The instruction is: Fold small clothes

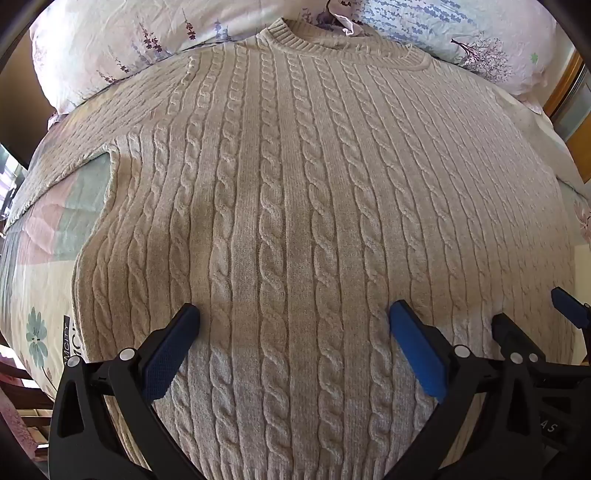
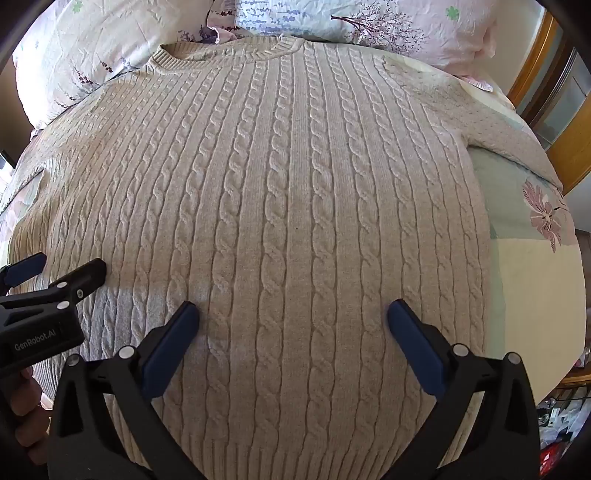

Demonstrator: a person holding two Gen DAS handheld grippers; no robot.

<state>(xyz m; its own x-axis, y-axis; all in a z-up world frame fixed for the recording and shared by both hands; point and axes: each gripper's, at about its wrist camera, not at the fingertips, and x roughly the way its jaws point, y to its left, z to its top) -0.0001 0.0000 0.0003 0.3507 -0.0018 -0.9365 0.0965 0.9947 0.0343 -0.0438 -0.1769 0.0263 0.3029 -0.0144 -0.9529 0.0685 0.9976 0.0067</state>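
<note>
Sweater (image 1: pixel 295 206): cable-knit, flat on bed (image 1: pixel 33 288), filling frame centre, collar at top.
Left gripper (image 1: pixel 293 314), right gripper (image 2: pixel 291 310): tongs spread, holding nothing, at lower centre.
Advice: pinch both hem corners evenly, both layers.

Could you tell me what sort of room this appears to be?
Most likely a bedroom: the cable-knit sweater lies flat on a bed with a patchwork floral quilt, and floral pillows sit beyond its collar.
</note>
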